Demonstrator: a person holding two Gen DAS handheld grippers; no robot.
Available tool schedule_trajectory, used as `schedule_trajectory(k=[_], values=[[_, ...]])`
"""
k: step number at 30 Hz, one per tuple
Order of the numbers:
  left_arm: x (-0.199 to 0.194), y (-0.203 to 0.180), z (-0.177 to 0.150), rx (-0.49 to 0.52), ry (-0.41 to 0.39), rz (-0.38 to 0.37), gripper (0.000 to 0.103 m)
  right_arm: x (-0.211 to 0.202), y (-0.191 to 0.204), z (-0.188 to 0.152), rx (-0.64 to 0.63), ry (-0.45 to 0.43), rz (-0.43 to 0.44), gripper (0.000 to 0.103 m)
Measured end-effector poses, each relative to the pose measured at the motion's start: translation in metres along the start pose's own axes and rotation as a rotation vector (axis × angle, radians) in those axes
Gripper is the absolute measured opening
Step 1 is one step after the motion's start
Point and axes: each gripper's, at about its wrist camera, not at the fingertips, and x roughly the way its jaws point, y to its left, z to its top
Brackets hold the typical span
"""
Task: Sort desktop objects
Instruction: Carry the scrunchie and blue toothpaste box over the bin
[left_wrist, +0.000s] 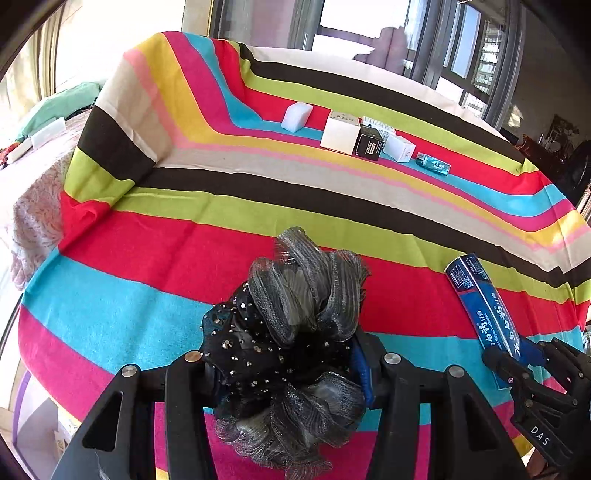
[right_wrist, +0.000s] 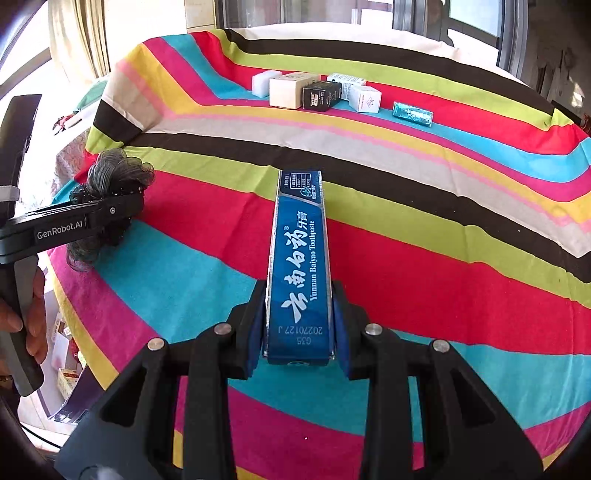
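My left gripper (left_wrist: 284, 365) is shut on a bundle of grey and black mesh scrunchies (left_wrist: 295, 317) above the striped tablecloth (left_wrist: 147, 295). It also shows in the right wrist view (right_wrist: 122, 206) at the left, with the scrunchies (right_wrist: 114, 173) in it. My right gripper (right_wrist: 299, 321) is shut on a long blue toothpaste box (right_wrist: 299, 258) that points away from me. That box shows in the left wrist view (left_wrist: 484, 306) at the right, held by the right gripper (left_wrist: 517, 354).
A row of small boxes stands at the table's far side: a white foam block (right_wrist: 263, 83), a cream box (right_wrist: 291, 88), a black box (right_wrist: 321, 96), white boxes (right_wrist: 364, 98) and a teal packet (right_wrist: 412, 114). A window lies behind.
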Motion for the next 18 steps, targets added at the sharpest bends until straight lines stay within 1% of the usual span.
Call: schedule_trajectory(k=[7, 10, 14, 18], values=[[-0.019, 0.010, -0.025, -0.003, -0.026, 0.008, 0.052, -0.012, 0.035, -0.015, -0.082, -0.021, 0.034, 0.036], [-0.033, 0.018, -0.037, -0.017, -0.042, 0.006, 0.052, -0.016, 0.051, -0.017, -0.117, -0.029, 0.049, 0.036], [-0.045, 0.031, -0.049, -0.047, -0.050, 0.001, 0.052, -0.022, 0.077, -0.018, -0.192, -0.059, 0.100, 0.036], [-0.054, 0.046, -0.060, -0.076, -0.067, 0.020, 0.052, -0.020, 0.099, -0.017, -0.237, -0.054, 0.144, 0.036]])
